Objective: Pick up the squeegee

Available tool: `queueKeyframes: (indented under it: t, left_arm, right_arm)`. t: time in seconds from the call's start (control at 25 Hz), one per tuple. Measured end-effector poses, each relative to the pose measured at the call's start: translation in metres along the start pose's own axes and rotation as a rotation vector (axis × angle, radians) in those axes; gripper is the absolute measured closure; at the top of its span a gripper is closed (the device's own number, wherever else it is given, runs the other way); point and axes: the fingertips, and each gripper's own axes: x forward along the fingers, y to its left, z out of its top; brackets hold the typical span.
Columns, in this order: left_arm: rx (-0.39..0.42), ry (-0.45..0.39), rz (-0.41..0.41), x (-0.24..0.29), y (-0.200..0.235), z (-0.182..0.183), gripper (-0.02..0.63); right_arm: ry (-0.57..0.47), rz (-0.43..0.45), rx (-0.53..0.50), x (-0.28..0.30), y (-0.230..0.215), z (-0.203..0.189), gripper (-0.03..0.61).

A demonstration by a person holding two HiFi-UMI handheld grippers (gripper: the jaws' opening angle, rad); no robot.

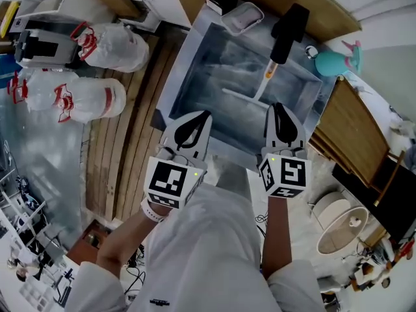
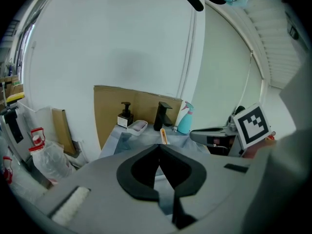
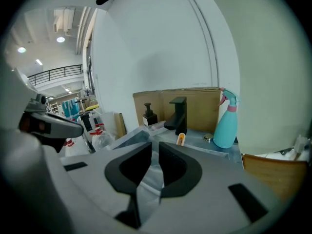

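Left gripper and right gripper hover over the sink's near edge, jaws together and empty, the squeegee lying inside it.

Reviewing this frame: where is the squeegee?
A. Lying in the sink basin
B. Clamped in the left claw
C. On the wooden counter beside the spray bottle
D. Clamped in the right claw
A: the squeegee lies loose in the basin of the sink. The left claw and the right claw are both shut and empty near the sink's front edge.
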Motion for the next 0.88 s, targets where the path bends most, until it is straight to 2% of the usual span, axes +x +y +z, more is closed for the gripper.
queueKeyframes:
  t: [0.04, 0.08, 0.12, 0.36, 0.88]
  left_arm:
    - [-0.002, 0.006, -0.004, 0.004, 0.002, -0.002, 0.609]
    - [-0.003, 0.012, -0.008, 0.009, 0.004, -0.004, 0.609]
    - [-0.005, 0.016, -0.012, 0.014, 0.006, -0.005, 0.609]
    - [-0.005, 0.034, -0.044, 0.041, 0.012, -0.013, 0.609]
    - [0.019, 0.101, -0.123, 0.091, 0.016, -0.04, 0.609]
  right_arm:
    - [0.01, -0.006, 0.01, 0.005, -0.002, -0.004, 0.553]
    - [0.022, -0.011, 0.02, 0.01, -0.004, -0.009, 0.503]
    - [0.032, -0.015, 0.028, 0.015, -0.006, -0.014, 0.483]
    - [0.083, -0.046, 0.05, 0.04, -0.015, -0.039, 0.442]
    - [0.179, -0.159, 0.135, 0.093, -0.034, -0.097, 0.422]
